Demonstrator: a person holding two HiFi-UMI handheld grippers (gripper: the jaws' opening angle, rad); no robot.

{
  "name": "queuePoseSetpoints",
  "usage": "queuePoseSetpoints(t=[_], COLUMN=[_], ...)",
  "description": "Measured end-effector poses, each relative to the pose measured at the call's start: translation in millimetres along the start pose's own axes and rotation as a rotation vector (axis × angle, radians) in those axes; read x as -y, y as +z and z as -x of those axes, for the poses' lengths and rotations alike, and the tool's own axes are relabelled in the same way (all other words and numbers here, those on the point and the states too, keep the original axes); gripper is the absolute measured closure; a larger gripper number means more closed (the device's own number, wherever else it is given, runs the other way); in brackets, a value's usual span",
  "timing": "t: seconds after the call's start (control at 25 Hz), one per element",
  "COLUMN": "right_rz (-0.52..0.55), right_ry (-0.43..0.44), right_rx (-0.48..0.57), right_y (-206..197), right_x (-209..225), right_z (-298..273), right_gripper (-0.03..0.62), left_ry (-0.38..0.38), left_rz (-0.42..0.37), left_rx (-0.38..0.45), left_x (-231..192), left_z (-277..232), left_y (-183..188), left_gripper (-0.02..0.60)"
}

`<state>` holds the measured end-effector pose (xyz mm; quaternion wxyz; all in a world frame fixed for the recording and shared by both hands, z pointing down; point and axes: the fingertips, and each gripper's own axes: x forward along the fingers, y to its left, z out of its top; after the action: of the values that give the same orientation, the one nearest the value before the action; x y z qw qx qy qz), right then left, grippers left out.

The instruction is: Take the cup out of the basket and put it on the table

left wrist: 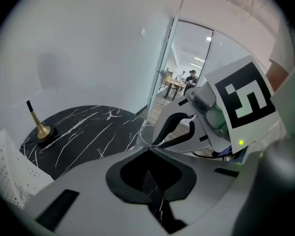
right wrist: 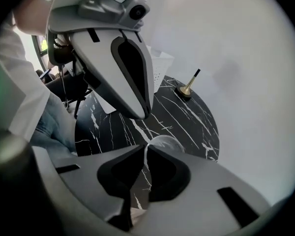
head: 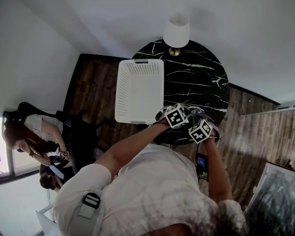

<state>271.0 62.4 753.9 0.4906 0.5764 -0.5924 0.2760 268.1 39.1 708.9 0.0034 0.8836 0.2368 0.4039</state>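
Observation:
A clear glass cup [right wrist: 163, 142] rests low over the black marble table [head: 196, 77] near its front edge. My right gripper [right wrist: 146, 146] is shut, and the cup's thin wall seems pinched between its tips. In the left gripper view the cup's rim [left wrist: 141, 133] shows at the tip of the right gripper [left wrist: 157, 136]. My left gripper [left wrist: 148, 149] is shut with nothing in it, right beside and slightly above the cup. Its white jaw [right wrist: 130, 73] fills the top of the right gripper view. The white basket [head: 122, 90] lies on the table's left side and looks empty.
A lamp [head: 176, 32] stands at the table's back edge, its brass base [right wrist: 186, 90] beyond the cup. A person [head: 34, 136] sits by a dark chair on the wooden floor at left. A framed picture [head: 280, 200] leans at lower right.

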Motion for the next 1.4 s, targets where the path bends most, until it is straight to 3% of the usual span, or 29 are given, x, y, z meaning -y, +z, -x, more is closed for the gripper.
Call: queuePoseSetpoints(t=[0.52,1.4], right_rz=[0.011,0.008], right_ry=[0.068,0.104], right_rx=[-0.054,-0.079], right_y=[-18.1,-27.9], right_x=[-14.1,-25.1], right_z=[-27.6,-39.3], right_gripper=[0.569,0.569], left_ry=[-0.034,-0.058], left_rz=[-0.069,-0.102], left_rx=[-0.110,-0.155], left_x=[-1.6,7.9], left_z=[-24.1,-28.2], left_y=[-9.1,-18.4], left_gripper=[0.575,0.575])
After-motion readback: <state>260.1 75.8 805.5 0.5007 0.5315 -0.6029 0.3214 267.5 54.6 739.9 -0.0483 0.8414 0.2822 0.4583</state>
